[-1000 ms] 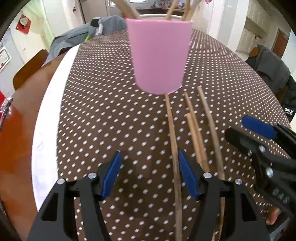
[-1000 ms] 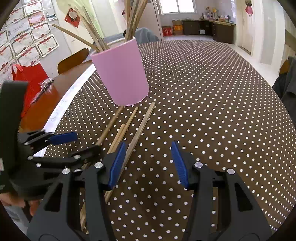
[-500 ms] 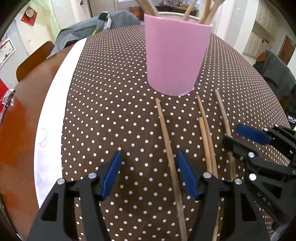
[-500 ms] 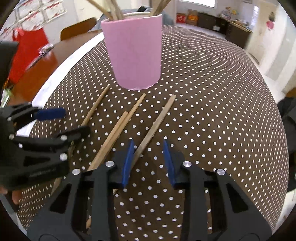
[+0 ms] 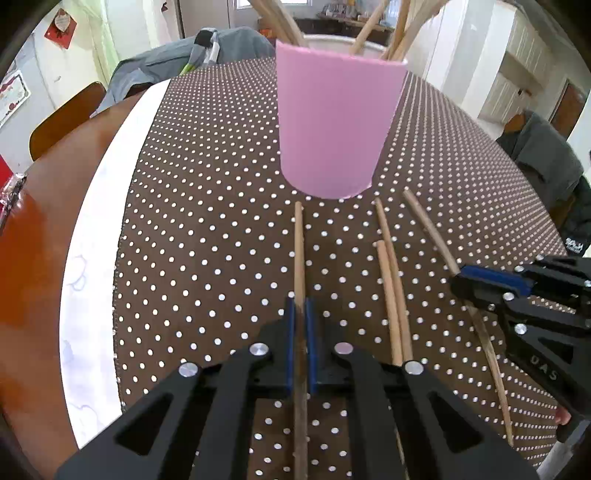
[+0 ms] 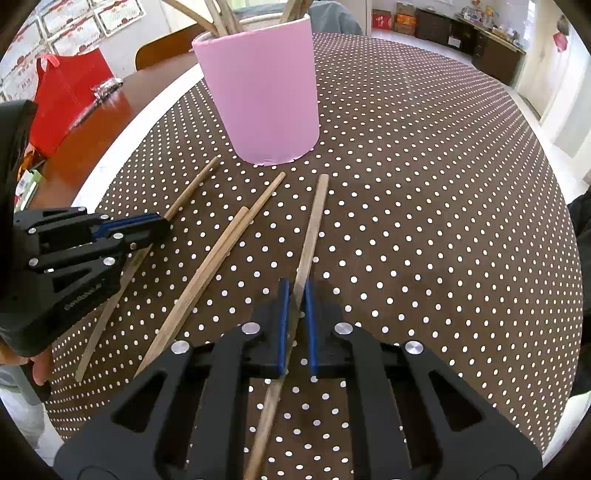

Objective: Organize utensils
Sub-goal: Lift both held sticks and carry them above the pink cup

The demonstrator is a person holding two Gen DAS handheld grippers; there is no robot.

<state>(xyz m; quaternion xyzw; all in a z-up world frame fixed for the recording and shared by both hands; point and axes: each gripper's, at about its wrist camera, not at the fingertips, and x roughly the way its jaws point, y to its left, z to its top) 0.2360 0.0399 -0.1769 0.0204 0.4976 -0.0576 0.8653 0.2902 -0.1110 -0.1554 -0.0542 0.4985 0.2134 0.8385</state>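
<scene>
The sticks in the pink cup run off the top of the frame; their lower parts are hidden inside it. The leftmost chopstick leaves the bottom edge

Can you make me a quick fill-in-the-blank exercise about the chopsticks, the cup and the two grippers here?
1. The cup standing on the dotted tablecloth is ____ in colour.
2. Between the two gripped chopsticks, ____ loose chopsticks lie side by side.
3. The left gripper and the right gripper are each shut on ____ chopstick.

Missing words: pink; two; one
</scene>
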